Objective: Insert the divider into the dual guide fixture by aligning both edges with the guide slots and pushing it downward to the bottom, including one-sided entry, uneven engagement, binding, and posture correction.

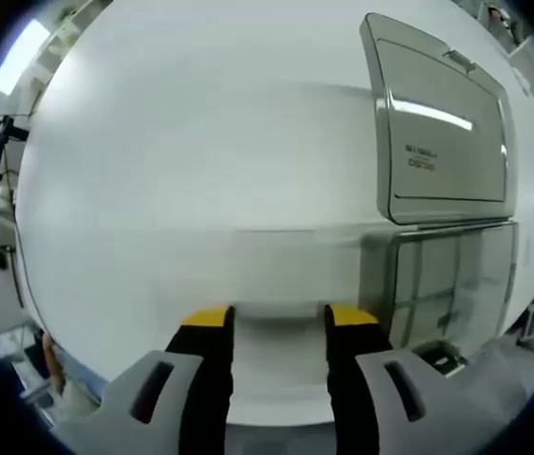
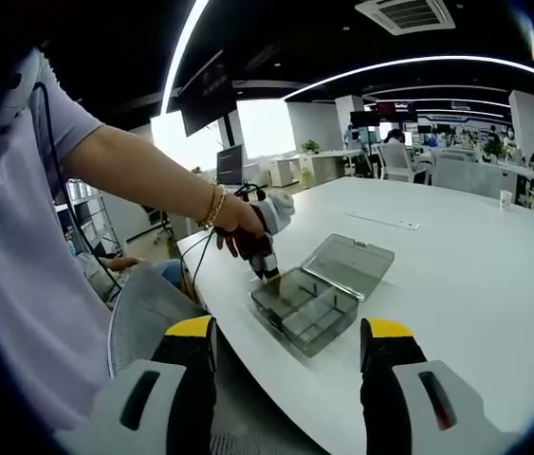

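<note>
In the left gripper view, the left gripper hangs over the white table with its yellow-tipped jaws spread apart and nothing between them. Bare tabletop stretches broadly to the left and ahead of the jaws, running out to the table's curved edge at the far left. To the right lies the clear compartment box, its hinged lid thrown fully open and flat on the table beyond it. The box's near corner sits close to the table's edge at lower right. Thin partition walls cross its inside, though no separate divider can be told apart here.

In the right gripper view, a person's hand, a bracelet at the wrist, holds the other gripper tip-down at the left rim of the compartment box; whether its jaws pinch anything cannot be told. The box stands near the table's rounded left edge, with wide open tabletop to its right. The right gripper is held back from the table, jaws spread wide and empty, well apart from the box.
</note>
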Available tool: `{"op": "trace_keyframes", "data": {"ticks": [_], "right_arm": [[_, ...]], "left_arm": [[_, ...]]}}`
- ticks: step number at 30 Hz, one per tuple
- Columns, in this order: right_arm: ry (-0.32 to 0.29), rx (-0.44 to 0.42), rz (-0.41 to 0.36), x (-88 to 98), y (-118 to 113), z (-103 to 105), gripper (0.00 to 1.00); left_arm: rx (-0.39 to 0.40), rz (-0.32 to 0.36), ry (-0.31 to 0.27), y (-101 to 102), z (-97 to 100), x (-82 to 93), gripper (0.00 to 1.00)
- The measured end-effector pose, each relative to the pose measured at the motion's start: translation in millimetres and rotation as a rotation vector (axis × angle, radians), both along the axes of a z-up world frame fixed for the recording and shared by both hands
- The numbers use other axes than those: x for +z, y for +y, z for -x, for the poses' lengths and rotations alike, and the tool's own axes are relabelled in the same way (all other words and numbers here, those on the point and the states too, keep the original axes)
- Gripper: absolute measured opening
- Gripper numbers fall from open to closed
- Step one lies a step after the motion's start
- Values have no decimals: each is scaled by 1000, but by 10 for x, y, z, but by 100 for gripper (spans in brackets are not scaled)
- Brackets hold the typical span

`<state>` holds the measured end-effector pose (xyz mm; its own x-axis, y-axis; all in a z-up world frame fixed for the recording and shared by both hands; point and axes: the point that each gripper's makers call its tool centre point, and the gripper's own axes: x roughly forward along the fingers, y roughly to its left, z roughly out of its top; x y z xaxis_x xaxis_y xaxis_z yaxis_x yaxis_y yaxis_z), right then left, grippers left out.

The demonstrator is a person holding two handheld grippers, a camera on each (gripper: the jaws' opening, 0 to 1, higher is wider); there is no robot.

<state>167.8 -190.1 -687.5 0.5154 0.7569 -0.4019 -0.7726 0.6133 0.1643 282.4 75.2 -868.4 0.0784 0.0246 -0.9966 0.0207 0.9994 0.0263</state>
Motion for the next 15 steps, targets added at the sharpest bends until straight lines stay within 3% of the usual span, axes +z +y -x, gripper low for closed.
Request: {"op": "trace_keyframes", "data": {"ticks": [15], "right_arm": [[-1,-8,14,-3,-21,47,58]], "left_arm": [[-17,0,-20,1,11,1,31]]}}
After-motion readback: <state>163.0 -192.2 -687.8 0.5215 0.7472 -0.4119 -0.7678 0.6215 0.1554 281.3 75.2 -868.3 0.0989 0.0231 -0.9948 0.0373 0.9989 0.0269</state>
